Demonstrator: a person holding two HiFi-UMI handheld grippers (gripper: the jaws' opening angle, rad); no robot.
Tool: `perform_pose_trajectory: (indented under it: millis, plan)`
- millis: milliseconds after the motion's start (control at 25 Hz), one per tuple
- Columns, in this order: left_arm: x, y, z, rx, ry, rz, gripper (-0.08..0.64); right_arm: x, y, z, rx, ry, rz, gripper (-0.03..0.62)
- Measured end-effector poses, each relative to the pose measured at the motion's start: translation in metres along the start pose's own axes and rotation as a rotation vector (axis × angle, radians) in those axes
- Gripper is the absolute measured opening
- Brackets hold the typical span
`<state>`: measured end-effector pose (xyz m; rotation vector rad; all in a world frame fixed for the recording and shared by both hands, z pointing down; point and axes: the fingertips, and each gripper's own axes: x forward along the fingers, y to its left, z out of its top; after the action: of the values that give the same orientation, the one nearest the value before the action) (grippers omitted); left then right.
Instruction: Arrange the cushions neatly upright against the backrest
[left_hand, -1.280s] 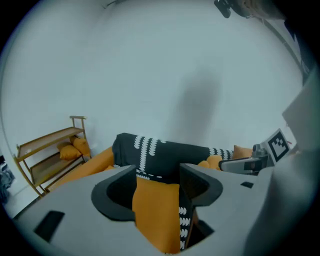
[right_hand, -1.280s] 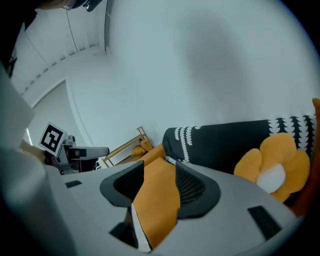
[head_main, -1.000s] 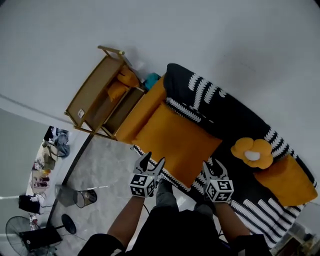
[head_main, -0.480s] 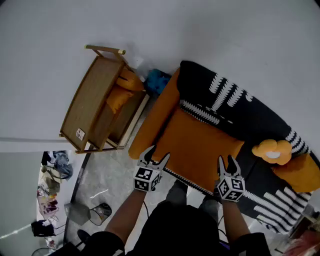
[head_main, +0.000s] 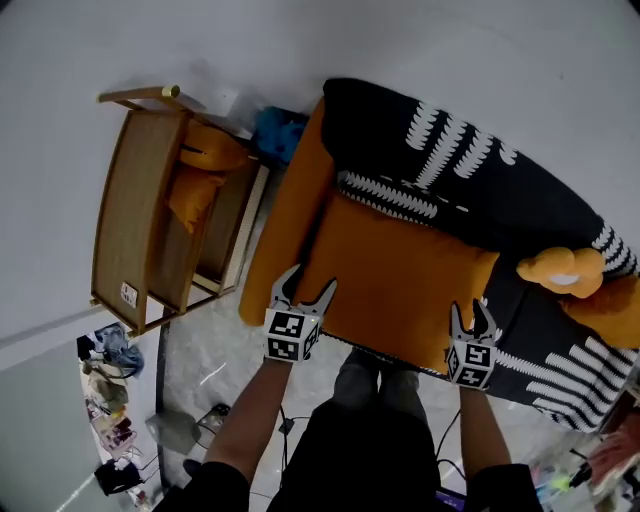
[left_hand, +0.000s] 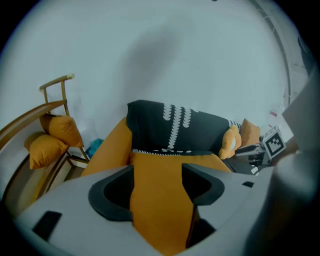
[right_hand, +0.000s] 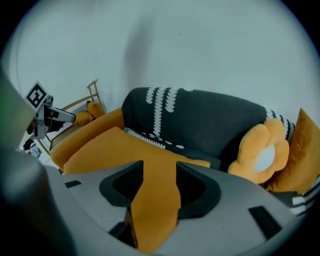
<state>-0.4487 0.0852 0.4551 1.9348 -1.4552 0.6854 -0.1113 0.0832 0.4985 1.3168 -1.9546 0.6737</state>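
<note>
A large orange cushion (head_main: 400, 280) lies flat on the sofa seat, its far edge at the black, white-patterned backrest (head_main: 450, 190). My left gripper (head_main: 310, 282) holds its near left corner. Orange fabric (left_hand: 170, 162) fills the gap between the left gripper's (left_hand: 157, 185) jaws, which have just been opening a little. My right gripper (head_main: 471, 312) is shut on the near right corner. In the right gripper view (right_hand: 159, 185) the cushion (right_hand: 110, 145) bunches between the pads. A flower-shaped cushion (head_main: 560, 270) and a plain orange cushion (head_main: 615, 310) rest at the sofa's right end.
The sofa's orange armrest (head_main: 290, 220) runs along the left of the seat. A wooden rack (head_main: 140, 230) holding orange cushions (head_main: 205, 170) stands to the left. A teal thing (head_main: 278, 130) lies between rack and sofa. Clutter sits on the floor at lower left (head_main: 110, 420).
Both grippers have come down toward the seat with the cushion's near edge. The cushion now lies lower and flatter on the sofa. The head view has swung over the sofa.
</note>
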Motion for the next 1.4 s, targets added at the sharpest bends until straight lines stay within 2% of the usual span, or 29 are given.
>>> perform_pose_trajectory:
  millis: [120,320,400,520,640,720,840,1000,1080,1200,1400]
  plan:
    - [0.029,0.011,-0.020,-0.002,0.042,-0.017,0.334,0.017,-0.014,-0.023,0.079,0.040,-0.024,0.231]
    - [0.065,0.019,-0.040,0.002,0.030,0.020,0.334,0.045,-0.027,-0.048,0.068,0.070,-0.030,0.263]
    - [0.078,0.027,-0.052,-0.011,0.058,0.015,0.342,0.056,-0.025,-0.061,0.155,0.090,-0.025,0.290]
    - [0.098,0.031,-0.075,-0.008,0.141,0.004,0.387,0.069,-0.025,-0.083,0.278,0.139,-0.023,0.384]
    - [0.116,0.033,-0.080,-0.017,0.152,0.027,0.393,0.084,-0.031,-0.084,0.244,0.121,-0.044,0.398]
    - [0.121,0.034,-0.082,-0.014,0.159,0.044,0.400,0.089,-0.039,-0.088,0.244,0.117,-0.056,0.461]
    - [0.122,0.033,-0.087,-0.021,0.189,0.053,0.442,0.090,-0.048,-0.103,0.327,0.139,-0.008,0.495]
    - [0.132,0.038,-0.097,-0.124,0.245,0.007,0.499,0.099,-0.051,-0.109,0.364,0.165,0.042,0.505]
    - [0.138,0.039,-0.101,-0.160,0.270,-0.024,0.500,0.103,-0.051,-0.111,0.376,0.183,0.045,0.514]
    - [0.139,0.039,-0.102,-0.173,0.288,-0.038,0.500,0.108,-0.050,-0.115,0.395,0.228,0.051,0.535]
    - [0.139,0.034,-0.106,-0.202,0.310,-0.085,0.494,0.116,-0.047,-0.123,0.470,0.294,0.187,0.535]
